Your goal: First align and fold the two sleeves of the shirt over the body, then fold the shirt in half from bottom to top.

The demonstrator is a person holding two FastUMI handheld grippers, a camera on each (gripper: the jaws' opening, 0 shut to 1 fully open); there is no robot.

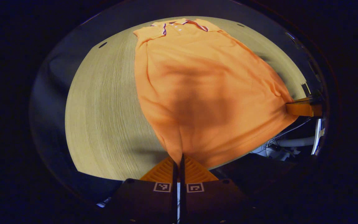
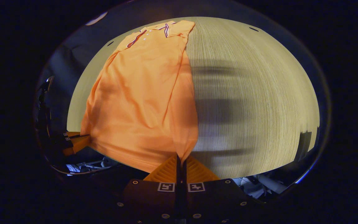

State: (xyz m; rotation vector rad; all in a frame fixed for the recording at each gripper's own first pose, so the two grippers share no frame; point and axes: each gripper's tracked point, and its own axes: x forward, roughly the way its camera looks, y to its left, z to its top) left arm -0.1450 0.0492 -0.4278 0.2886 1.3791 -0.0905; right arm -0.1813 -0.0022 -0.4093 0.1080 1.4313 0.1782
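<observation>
An orange polo shirt [image 1: 197, 90] lies lengthwise on the pale wood table [image 1: 104, 109], collar at the far end and sleeves folded over the body. My left gripper [image 1: 178, 157] is shut on the shirt's near left hem corner, which is lifted off the table. In the right gripper view the same shirt [image 2: 138, 102] stretches away to the left, and my right gripper [image 2: 181, 158] is shut on the other hem corner. The right gripper [image 1: 303, 108] also shows at the far right of the left gripper view, and the left gripper [image 2: 75, 141] shows at the left of the right gripper view. The hem hangs taut between them.
Bare table [image 2: 253, 102] spreads to the right of the shirt in the right gripper view, crossed by shadows. Below the near table edge lie white cables and clutter [image 1: 278, 146].
</observation>
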